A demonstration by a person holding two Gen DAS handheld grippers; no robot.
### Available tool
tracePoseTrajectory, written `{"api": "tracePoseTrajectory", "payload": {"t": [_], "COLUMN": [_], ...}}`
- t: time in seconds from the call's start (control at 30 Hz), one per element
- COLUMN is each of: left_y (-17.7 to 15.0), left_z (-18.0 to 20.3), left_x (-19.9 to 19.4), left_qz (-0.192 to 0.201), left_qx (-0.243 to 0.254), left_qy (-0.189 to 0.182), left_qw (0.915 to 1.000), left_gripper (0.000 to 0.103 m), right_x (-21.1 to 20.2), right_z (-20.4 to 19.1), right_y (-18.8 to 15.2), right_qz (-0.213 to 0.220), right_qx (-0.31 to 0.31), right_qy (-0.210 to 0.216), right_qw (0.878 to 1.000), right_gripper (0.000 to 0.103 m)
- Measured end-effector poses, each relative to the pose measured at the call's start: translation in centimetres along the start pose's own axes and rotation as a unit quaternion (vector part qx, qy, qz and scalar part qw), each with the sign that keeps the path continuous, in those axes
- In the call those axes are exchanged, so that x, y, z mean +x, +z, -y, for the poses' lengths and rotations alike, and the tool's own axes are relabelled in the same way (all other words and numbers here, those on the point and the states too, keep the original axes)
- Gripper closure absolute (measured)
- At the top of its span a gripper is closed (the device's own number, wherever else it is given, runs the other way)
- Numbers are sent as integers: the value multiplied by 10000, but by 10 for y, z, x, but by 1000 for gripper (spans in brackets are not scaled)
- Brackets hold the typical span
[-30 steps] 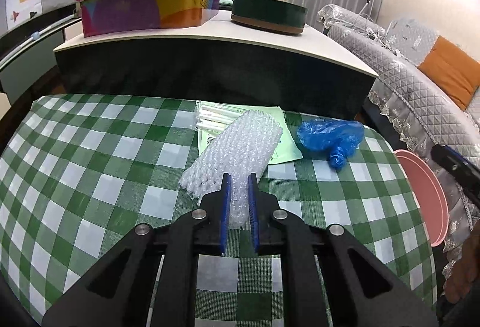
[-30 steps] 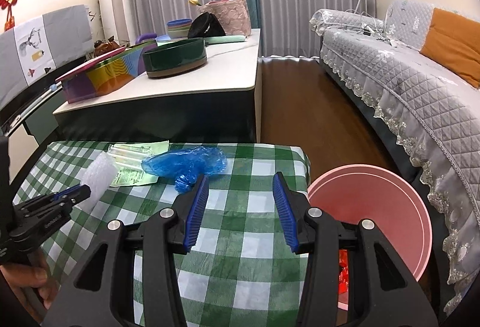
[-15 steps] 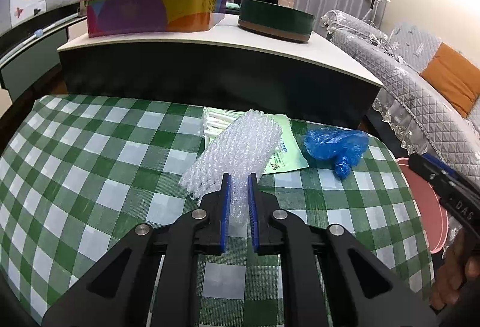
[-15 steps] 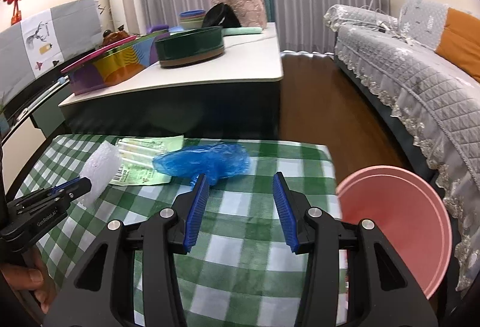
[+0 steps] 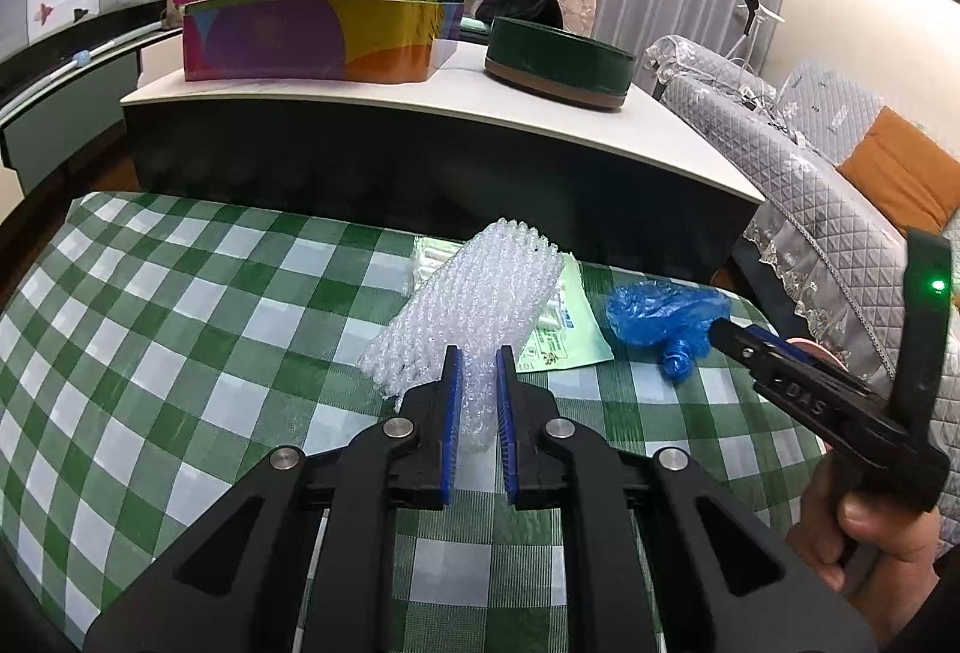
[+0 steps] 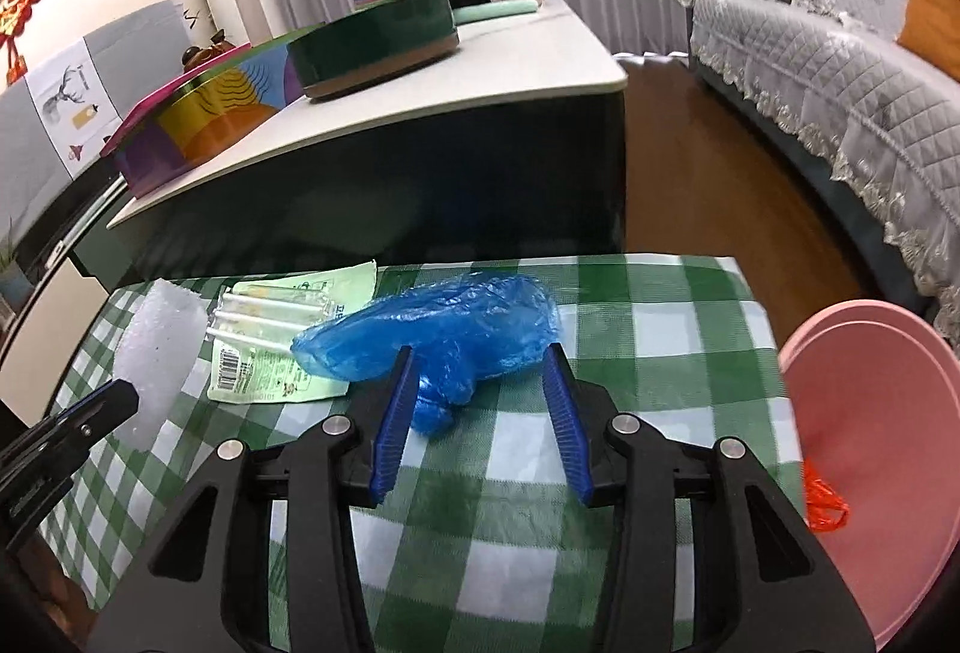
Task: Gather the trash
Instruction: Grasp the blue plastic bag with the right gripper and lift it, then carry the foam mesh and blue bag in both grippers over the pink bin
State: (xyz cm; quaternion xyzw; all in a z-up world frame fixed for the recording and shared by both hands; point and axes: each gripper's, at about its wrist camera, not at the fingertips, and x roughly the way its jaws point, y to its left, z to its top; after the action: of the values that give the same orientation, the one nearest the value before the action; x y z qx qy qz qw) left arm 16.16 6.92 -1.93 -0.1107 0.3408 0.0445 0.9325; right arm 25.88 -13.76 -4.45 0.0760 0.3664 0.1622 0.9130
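Note:
My left gripper [image 5: 478, 353] is shut on the near end of a clear bubble wrap sheet [image 5: 474, 293], which lifts off the green checked tablecloth [image 5: 180, 329]. The wrap also shows in the right wrist view [image 6: 157, 347]. A crumpled blue plastic bag [image 6: 444, 335] lies on the cloth; it also shows in the left wrist view [image 5: 666, 314]. My right gripper [image 6: 480, 359] is open, its fingertips on either side of the bag's near end. A green packet of white sticks [image 6: 276, 335] lies between wrap and bag.
A pink bin [image 6: 876, 449] with orange scrap [image 6: 825, 503] inside stands on the floor right of the table. Behind the table is a white-topped counter [image 5: 456, 95] with a colourful tin [image 5: 312, 29] and a green round tin [image 5: 558, 59]. A grey sofa [image 6: 840, 77] is at the right.
My right gripper has moved left and forward from near the pink bin to the blue bag, still open. My left gripper has lifted the bubble wrap's near end slightly.

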Motion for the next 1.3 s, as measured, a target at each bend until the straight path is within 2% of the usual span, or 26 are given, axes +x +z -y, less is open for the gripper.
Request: {"api": "tracePoseTrajectory", "payload": {"t": [0.07,0.17,0.23,0.73,1.3], "left_y": [0,1,2,-1,-25], "left_z": [0,0,-1,14,39], "left_x": [0,0,-1,-24,-68], "left_qz": [-4,-31,-37,115,516], "left_qx": [4,11,-5,165,712], "left_qy": [-4,14,13,-123,-195], "left_qw": [10000,10000,10000,9997,9959], "left_gripper": [92,92,92,92,92], "right_x": [5,12,12,-61,-165], "right_z": [-1,-3,-5,-8,6], "right_y": [0,-1,-3,-14,-26], "right_qz": [-51,-180,-206,110,710], "right_qx": [-48,-124,-197,-558,-644], "right_qy": [56,136,116,-75,-331], "right_qw": [10000,9997,9995,9984,9948], "right_gripper": [69,92,101,102,102]}}
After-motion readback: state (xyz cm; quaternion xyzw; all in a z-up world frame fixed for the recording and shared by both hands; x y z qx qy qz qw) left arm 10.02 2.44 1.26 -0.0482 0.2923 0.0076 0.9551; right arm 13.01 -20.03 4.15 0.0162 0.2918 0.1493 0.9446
